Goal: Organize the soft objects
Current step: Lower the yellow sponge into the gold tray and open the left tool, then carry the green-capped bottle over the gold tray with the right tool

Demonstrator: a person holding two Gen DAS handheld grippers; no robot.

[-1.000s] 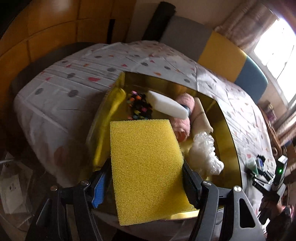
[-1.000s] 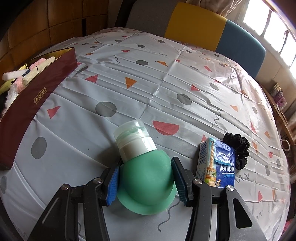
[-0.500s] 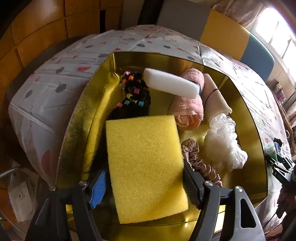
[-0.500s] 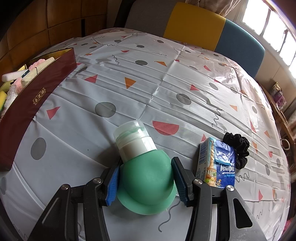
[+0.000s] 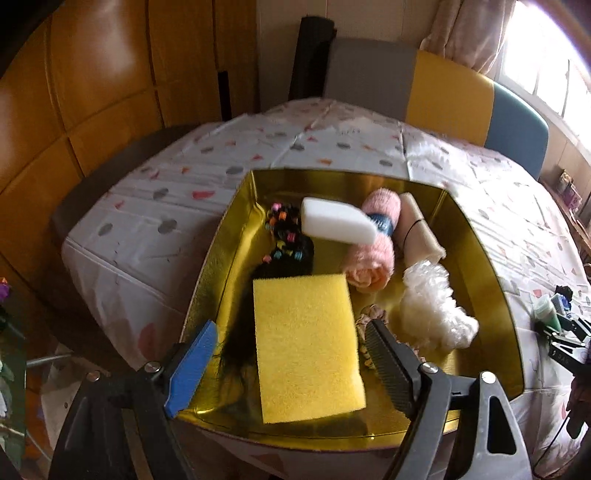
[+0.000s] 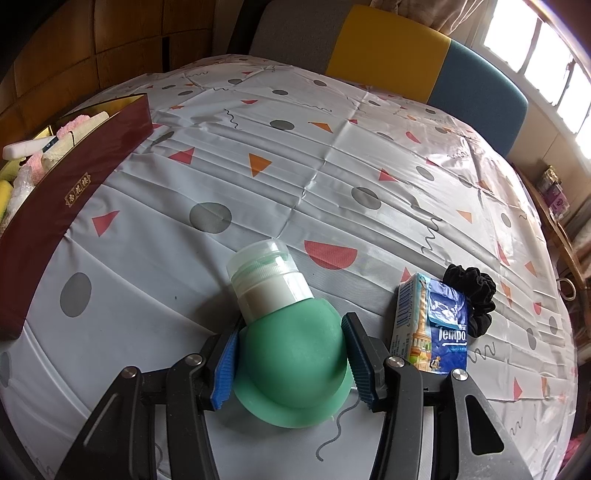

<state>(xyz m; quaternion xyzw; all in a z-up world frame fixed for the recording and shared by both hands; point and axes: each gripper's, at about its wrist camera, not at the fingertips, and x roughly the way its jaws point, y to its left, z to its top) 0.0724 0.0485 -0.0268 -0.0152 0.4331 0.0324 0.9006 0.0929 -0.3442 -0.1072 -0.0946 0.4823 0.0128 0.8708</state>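
A patterned tablecloth covered the table, printed with grey dots, red and orange triangles and squiggles. Behind it stood a bench back in grey, yellow and blue panels, with wood panelling to the left and a bright window with a curtain to the right. Small boxes sat on a ledge below the window.

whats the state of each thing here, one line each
left hand-held gripper: jaws opening, pads clear of the sponge
yellow sponge: released, lying flat in the gold box
gold box: open, partly filled
right hand-held gripper: shut on the green bottle
green bottle: lying on its side, capped
tissue pack: on the cloth, unheld
black scrunchie: on the cloth, unheld
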